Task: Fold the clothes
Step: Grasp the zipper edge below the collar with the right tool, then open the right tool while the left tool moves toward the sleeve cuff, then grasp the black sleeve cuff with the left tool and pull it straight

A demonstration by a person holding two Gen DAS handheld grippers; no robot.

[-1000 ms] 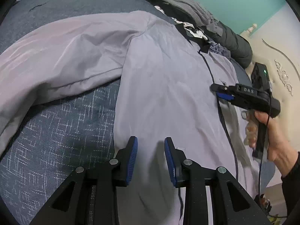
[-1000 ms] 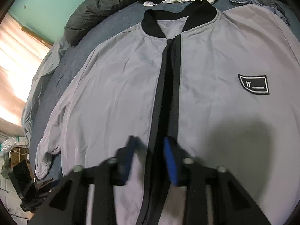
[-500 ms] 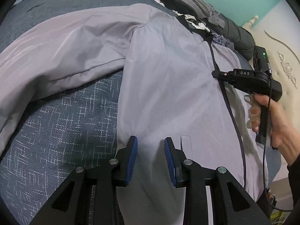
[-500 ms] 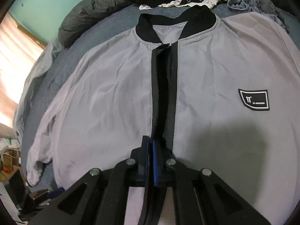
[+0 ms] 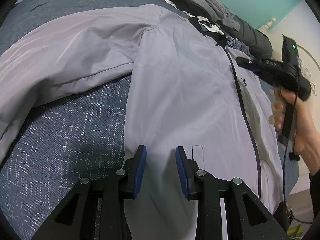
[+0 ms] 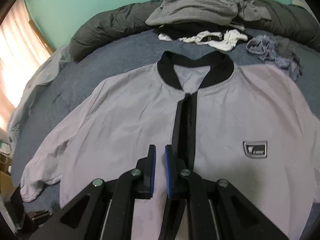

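Nearest, the left gripper (image 5: 161,170) hangs low over the jacket's (image 5: 180,92) hem side, its blue pads well apart with nothing between them, pointing along the cloth toward the collar. Just beyond its right pad sits a small pocket flap (image 5: 197,156). The right gripper (image 6: 160,172) hovers over the front panel just left of the zip placket (image 6: 185,132), its pads a narrow gap apart and holding nothing; from the left camera it is seen gripped in a hand (image 5: 296,124), raised above the chest and aimed across the jacket.

The jacket lies face up and spread flat on the blue bedspread (image 5: 60,140), zip closed, black collar (image 6: 196,72) at the far end, one sleeve (image 5: 60,60) thrown out to the side. It looks thin, light and smooth, probably slippery, so it should slide and sag rather than hold a crease. Seams, cuff or hem edge seem the surest places to pinch; the firmer placket would make a natural fold line.

Beyond the collar lie loose clothes (image 6: 200,16) and a dark duvet (image 6: 112,28).
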